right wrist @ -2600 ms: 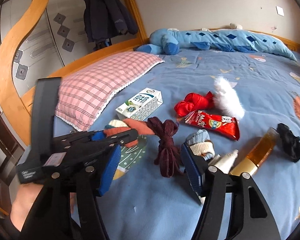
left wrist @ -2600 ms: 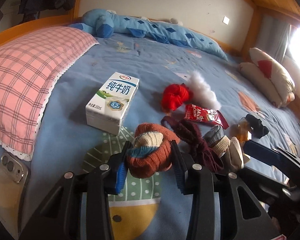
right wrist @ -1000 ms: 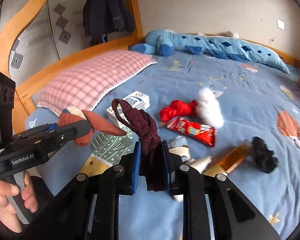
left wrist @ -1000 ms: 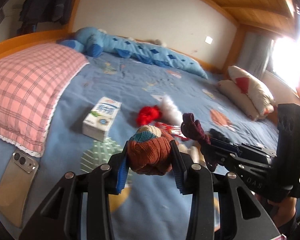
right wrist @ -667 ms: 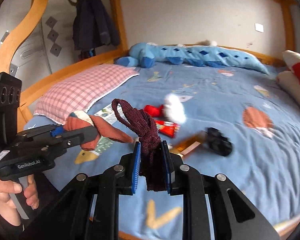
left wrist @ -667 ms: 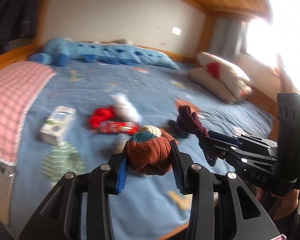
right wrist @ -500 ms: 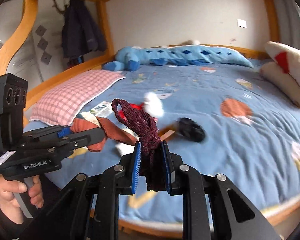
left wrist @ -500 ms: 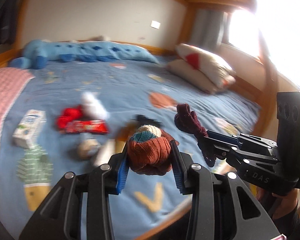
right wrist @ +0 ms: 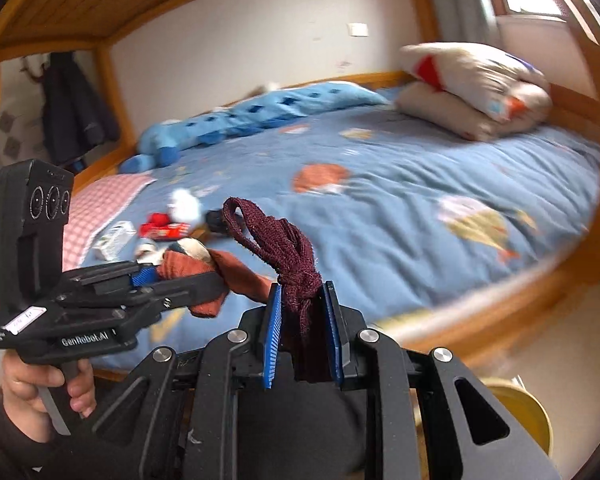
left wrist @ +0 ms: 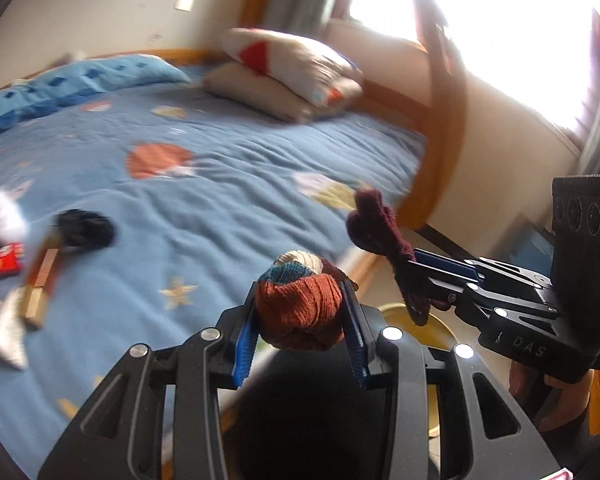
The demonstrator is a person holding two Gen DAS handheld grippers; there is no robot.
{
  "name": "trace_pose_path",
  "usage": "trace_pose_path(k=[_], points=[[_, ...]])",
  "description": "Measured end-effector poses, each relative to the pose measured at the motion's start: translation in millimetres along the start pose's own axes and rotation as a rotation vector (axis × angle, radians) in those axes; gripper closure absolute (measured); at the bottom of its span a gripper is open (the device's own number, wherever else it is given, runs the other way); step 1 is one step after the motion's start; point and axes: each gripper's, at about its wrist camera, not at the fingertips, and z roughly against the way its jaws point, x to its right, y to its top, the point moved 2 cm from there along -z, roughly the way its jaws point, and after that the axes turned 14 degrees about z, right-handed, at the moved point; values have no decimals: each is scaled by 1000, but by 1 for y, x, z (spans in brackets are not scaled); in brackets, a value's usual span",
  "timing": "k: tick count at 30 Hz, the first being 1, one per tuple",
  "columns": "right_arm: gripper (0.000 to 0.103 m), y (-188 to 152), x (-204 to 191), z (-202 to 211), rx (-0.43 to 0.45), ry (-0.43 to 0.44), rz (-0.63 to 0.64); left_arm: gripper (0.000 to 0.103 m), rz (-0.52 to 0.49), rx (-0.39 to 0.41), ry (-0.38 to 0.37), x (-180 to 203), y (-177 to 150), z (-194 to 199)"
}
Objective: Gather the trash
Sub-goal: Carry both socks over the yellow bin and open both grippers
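Two clamped socks: maroon sock (right wrist: 288,256) stands upright.

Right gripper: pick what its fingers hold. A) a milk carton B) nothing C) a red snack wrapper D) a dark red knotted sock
D: the right gripper is shut on the dark red sock, whose knot sits between the blue fingers, lifted off the bed.
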Motion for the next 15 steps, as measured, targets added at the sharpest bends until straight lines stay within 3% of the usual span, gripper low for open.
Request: trace_pose_path(k=[7,15], points=[[83,-68,61,51,-70,-155,-151,64,-79,-133,-78,56,-25,-49],[83,-147,94,92,-157,-285,-282,64,-221,-300,-133,125,-71,-104]])
